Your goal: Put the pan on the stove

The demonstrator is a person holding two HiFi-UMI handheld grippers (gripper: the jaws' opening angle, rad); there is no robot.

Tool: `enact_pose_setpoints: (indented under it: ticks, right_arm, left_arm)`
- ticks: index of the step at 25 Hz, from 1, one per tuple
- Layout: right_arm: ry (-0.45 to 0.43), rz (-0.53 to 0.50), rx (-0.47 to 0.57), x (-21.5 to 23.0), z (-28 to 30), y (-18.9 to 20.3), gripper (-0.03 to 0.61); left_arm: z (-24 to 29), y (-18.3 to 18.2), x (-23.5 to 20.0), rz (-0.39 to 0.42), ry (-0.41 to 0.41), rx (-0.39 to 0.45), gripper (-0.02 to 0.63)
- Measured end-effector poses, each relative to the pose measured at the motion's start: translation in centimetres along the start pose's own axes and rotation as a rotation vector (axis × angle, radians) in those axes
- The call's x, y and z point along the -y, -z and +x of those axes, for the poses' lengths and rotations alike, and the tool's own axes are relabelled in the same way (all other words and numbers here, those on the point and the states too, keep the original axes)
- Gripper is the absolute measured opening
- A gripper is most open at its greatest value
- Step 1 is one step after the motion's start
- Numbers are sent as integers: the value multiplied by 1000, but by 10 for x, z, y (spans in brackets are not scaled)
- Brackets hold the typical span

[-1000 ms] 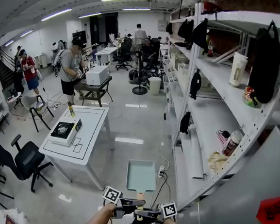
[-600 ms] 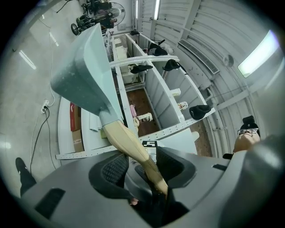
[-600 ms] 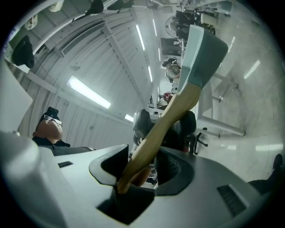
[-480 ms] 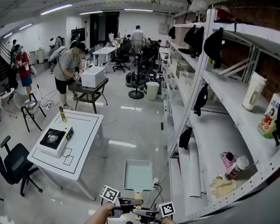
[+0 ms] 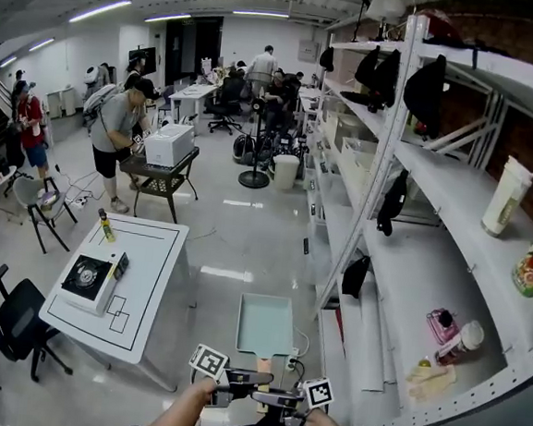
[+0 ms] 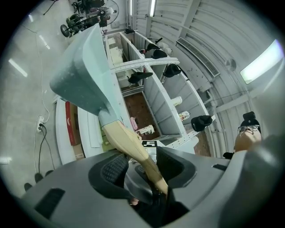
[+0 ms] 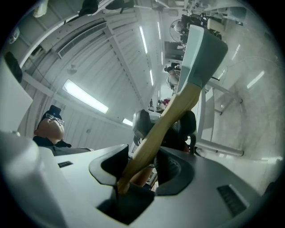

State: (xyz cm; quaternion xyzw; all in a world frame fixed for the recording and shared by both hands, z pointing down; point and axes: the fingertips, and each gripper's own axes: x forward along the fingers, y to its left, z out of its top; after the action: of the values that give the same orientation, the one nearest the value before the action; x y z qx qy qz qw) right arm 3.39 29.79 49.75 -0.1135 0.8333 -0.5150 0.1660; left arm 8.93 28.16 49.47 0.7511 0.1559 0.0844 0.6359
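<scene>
Stove (image 5: 86, 277) not yet reached; pan (image 5: 266, 325) in transit.
The stove sits on the white table (image 5: 157, 244) far left, so next I'd expect a swing that way. Left gripper (image 6: 141, 165) and right gripper (image 7: 141, 164) both clench the wooden handle (image 6: 127, 141), holding the pan over the floor, its long axis running straight ahead, body pointing away from the carrier.

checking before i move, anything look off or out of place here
Nothing spilled or broken. Only oddity: the pan hangs over the aisle floor, left gripper and right gripper both shut on its handle, far from the stove on the table.
</scene>
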Motion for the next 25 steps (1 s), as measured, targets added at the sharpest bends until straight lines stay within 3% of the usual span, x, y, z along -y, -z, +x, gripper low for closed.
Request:
enact_pose_setpoints:
  ticks: [3, 5, 8, 13, 18, 22, 25]
  right_arm:
    - [-10, 2, 9, 11, 1, -22, 190]
    - [-15, 3, 8, 19, 0, -40, 190]
    - [-32, -5, 6, 32, 1, -70, 190]
    - [-53, -10, -6, 65, -1, -127, 190]
    - [-75, -10, -34, 88, -7, -197, 192]
    - [-94, -9, -63, 108, -9, -249, 193]
    - [-112, -12, -98, 121, -6, -282, 193]
  left_arm:
    - [-3, -33, -13, 149, -14, -22, 199]
    - [-1, -47, -12, 81, -13, -8, 199]
    - [-1, -80, -21, 97, -22, -8, 201]
    - [5, -138, -30, -12, -28, 18, 201]
    - [13, -213, -41, -8, -47, 42, 201]
    - [13, -276, -56, 85, -73, 56, 201]
    - [14, -307, -52, -7, -63, 110, 201]
